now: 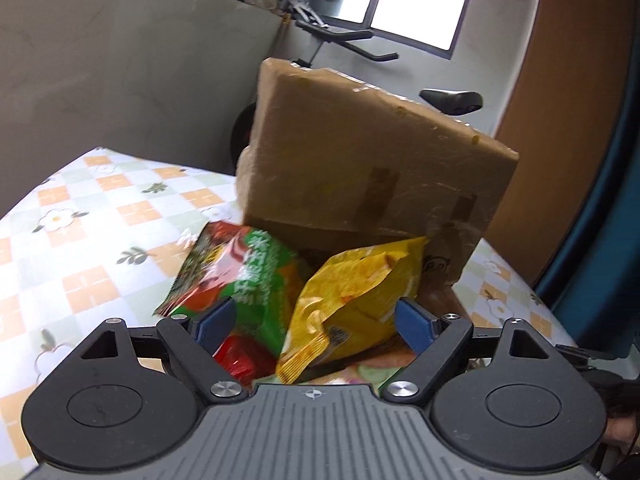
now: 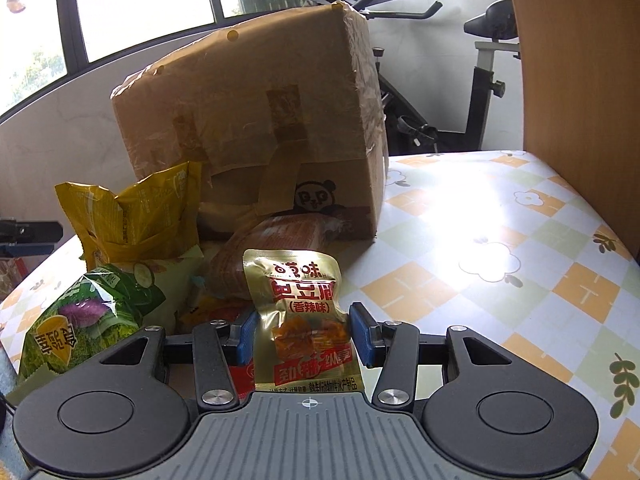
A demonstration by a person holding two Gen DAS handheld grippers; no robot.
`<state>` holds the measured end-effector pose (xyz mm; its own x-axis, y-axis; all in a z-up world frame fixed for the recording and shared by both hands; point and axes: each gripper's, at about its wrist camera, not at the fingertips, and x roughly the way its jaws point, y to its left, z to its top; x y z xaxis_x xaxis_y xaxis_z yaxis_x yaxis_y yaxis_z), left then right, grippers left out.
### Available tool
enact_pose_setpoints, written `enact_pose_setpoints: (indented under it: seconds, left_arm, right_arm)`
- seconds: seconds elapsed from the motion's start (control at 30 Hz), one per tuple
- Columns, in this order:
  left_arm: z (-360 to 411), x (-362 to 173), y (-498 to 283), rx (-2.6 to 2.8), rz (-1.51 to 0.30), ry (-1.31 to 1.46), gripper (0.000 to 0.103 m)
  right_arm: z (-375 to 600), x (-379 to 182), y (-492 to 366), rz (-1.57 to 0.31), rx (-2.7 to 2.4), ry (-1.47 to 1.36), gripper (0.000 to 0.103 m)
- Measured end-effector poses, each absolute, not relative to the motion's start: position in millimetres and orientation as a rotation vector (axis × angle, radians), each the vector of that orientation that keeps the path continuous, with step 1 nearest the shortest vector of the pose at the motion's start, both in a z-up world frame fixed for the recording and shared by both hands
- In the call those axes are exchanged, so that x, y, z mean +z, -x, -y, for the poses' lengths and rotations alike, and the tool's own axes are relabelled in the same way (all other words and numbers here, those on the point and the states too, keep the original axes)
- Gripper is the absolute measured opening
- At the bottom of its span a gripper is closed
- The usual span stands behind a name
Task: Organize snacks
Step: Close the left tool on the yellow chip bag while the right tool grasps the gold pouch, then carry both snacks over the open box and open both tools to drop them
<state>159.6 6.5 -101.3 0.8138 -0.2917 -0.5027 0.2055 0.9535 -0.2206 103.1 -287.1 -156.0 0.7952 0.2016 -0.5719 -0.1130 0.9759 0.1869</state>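
Progress: by my reading, little sorted yet; the snack packets lie in a loose heap on the checked floral tablecloth (image 2: 500, 240), just in front of the taped cardboard box (image 2: 256, 120).
Box: its flap hangs over the opening, so whether anything is inside cannot be told.
Left of heap: green vegetable-print packet (image 2: 84, 320), with the yellow chip bag (image 2: 136, 216) propped behind it.
Middle of heap: a brown wrapped bun (image 2: 280, 236) lies at the box mouth.
Left gripper (image 1: 312, 324): spread wide, gripping nothing; the green-and-red packet (image 1: 236, 272) and the yellow bag sit between its blue pads (image 1: 414, 326), neither visibly pinched.
Right gripper (image 2: 304, 338): clamped on the gold spicy dried-tofu pouch (image 2: 300, 312), which stands upright between its pads.
Remaining: the whole heap seemingly still needs placing; the gold pouch looks next.
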Motion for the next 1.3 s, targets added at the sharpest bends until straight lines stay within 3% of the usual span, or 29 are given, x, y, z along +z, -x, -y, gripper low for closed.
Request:
enact_pose_setpoints:
  seconds: [0.4,0.53,0.67,1.0,1.3]
  left_arm:
    - [48.8,-119.5,-210.5,-0.352,-0.619,-0.053,0.089]
    - [39.1,-120.8,-217.5,-0.351,-0.640,-0.013,0.070]
    - [32.1,-115.8,-212.7,-0.337,-0.626,-0.012,0.067]
    - [10.9,-59.2,-189.9,-0.347,-0.495,0.057,0.066]
    - [-3.6,0.7,-186.8,-0.326,-0.355,0.095,0.066]
  right_arm:
    - [295.1,-154.6,-105.5,-0.621,0.151,-0.168,0.044]
    - [296.0,-152.5,-104.7,-0.617,0.150,-0.166,0.044]
    - [297.5,-146.3,-101.9,-0.601,0.145,-0.166,0.044]
    - [298.6,-115.9,-103.1,-0.547,0.152,-0.152,0.044]
    - [287.2,-47.1,-127.2,-0.434,0.244,-0.094,0.044]
